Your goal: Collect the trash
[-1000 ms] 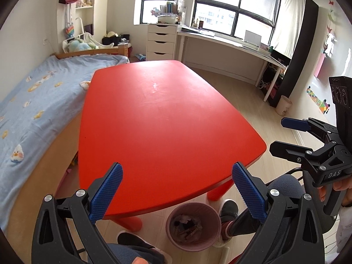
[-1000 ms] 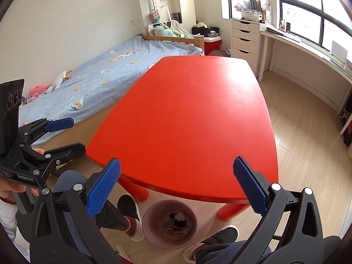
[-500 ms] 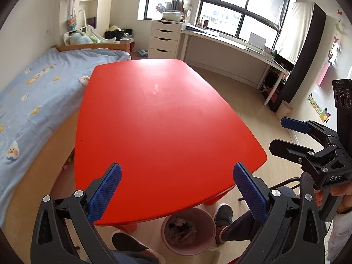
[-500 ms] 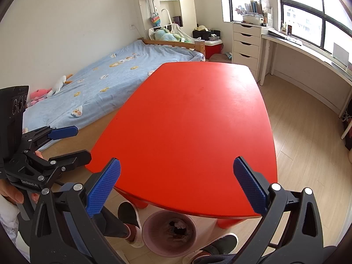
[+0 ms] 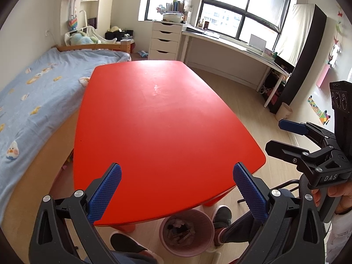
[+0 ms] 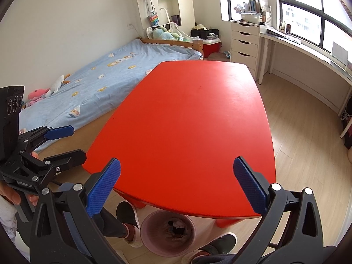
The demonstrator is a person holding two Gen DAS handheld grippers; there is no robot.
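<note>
Since a second ago both cameras have risen and drawn back a little: the pink waste bin now sits lower in each view, and more of the far end of the red bench shows.

Left wrist view: the left tongs (image 5: 177, 192) are spread wide, their blue pads well apart with nothing between them, hanging over the near edge of the red bench (image 5: 158, 118). The bench top is bare apart from a faint pale smear near its middle. Below the near edge the pink waste bin (image 5: 187, 233) stands on the wood floor between the person's two shoes, with dark and pale scraps of trash (image 5: 179, 231) lying inside it. At the right edge the right tongs (image 5: 274, 135) are released as well, held by a hand (image 5: 336, 198) wrapped round the grip. A bed (image 5: 33, 92) with a light blue cover runs along the left side of the bench.

Right wrist view: the right tongs (image 6: 176, 183) gape wide and carry nothing, poised above the near end of the red bench (image 6: 189, 118). The pink waste bin (image 6: 168, 234) stands on the floor just under the near rim of the bench, partly tucked beneath it, with the trash (image 6: 176, 225) visible at its bottom. At the left edge the left tongs (image 6: 76, 142) stand released, beside the bench corner. The bed (image 6: 105, 83) lies beyond them against the wall.
</note>
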